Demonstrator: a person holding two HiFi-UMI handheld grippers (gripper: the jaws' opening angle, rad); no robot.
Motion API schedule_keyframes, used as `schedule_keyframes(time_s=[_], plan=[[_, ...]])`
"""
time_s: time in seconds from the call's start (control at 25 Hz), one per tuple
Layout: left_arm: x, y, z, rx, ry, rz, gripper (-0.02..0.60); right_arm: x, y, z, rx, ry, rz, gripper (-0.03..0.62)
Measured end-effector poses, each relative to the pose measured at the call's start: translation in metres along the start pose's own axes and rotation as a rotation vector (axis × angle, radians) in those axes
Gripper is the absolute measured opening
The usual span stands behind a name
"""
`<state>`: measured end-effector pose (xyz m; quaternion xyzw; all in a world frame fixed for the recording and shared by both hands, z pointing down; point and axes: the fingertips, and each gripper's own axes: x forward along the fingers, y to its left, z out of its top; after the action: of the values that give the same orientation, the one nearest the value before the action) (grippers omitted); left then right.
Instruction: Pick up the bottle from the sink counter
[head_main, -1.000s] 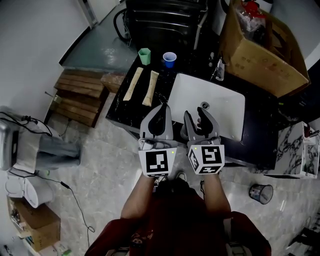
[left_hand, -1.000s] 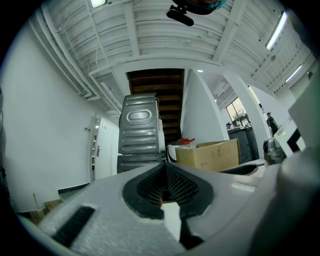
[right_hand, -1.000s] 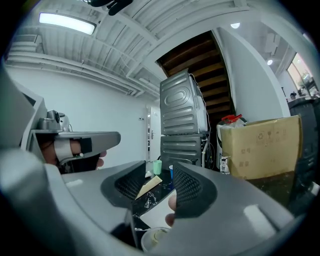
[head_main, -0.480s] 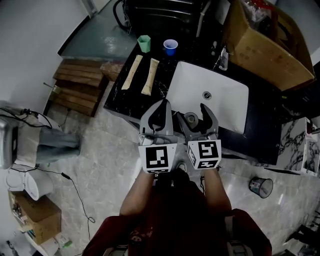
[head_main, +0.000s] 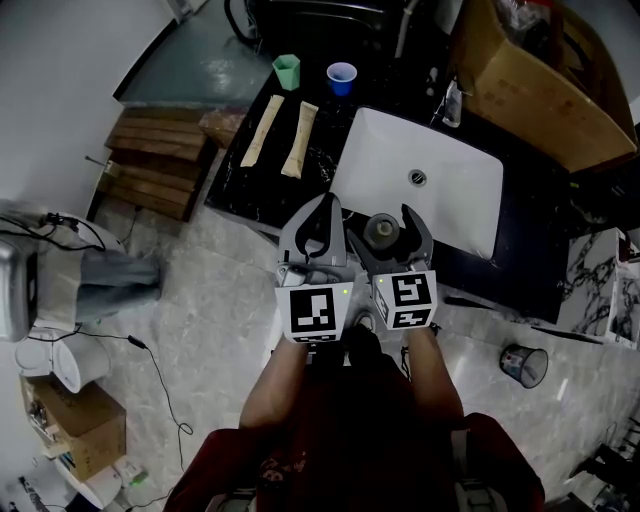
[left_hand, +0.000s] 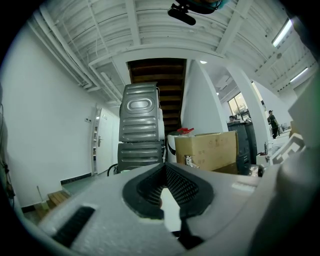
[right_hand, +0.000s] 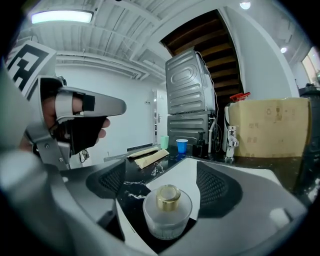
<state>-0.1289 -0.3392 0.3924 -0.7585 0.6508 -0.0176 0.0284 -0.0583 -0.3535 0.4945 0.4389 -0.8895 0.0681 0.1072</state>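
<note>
A squat frosted glass bottle (head_main: 380, 231) with a gold cap stands on the black counter (head_main: 258, 190), at its front edge beside the white sink (head_main: 445, 205). My right gripper (head_main: 385, 228) is open around it. Its jaws have just been opening, and the pads stand apart from the glass on both sides. In the right gripper view the bottle (right_hand: 167, 214) sits low between the wide jaws of the right gripper (right_hand: 162, 172). My left gripper (head_main: 322, 205) hovers just left of it at the counter edge. Its jaws are together with nothing in them, as the left gripper view (left_hand: 167, 172) shows.
Two tan packets (head_main: 262, 137) (head_main: 300, 153) lie on the counter's left part, with a green cup (head_main: 287, 72) and a blue cup (head_main: 341, 77) behind. A cardboard box (head_main: 540, 90) stands back right, a faucet (head_main: 453, 103) behind the sink. A bin (head_main: 522, 363) stands on the floor.
Both grippers sank toward the counter's front edge. The right jaws, narrow a second ago, spread wide, and the bottle now stands free between them.
</note>
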Motion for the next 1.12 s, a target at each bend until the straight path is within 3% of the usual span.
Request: schedule_keyframes(time_s=[0.4,0.52,1.12], plan=[[0.002,0.002,-0.01,-0.006,0.01,0.011,0.003,0.011,0.0,-0.028,0.032,0.061,0.018,0.477],[0.002,0.004,-0.019,-0.006,0.05,0.011,0.003,0.015,0.0,-0.037,0.052,0.086,0.019,0.482],[0.009,0.006,-0.026,-0.023,0.051,0.016,0.003,0.026,-0.006,-0.073,0.08,0.19,0.019,0.492]])
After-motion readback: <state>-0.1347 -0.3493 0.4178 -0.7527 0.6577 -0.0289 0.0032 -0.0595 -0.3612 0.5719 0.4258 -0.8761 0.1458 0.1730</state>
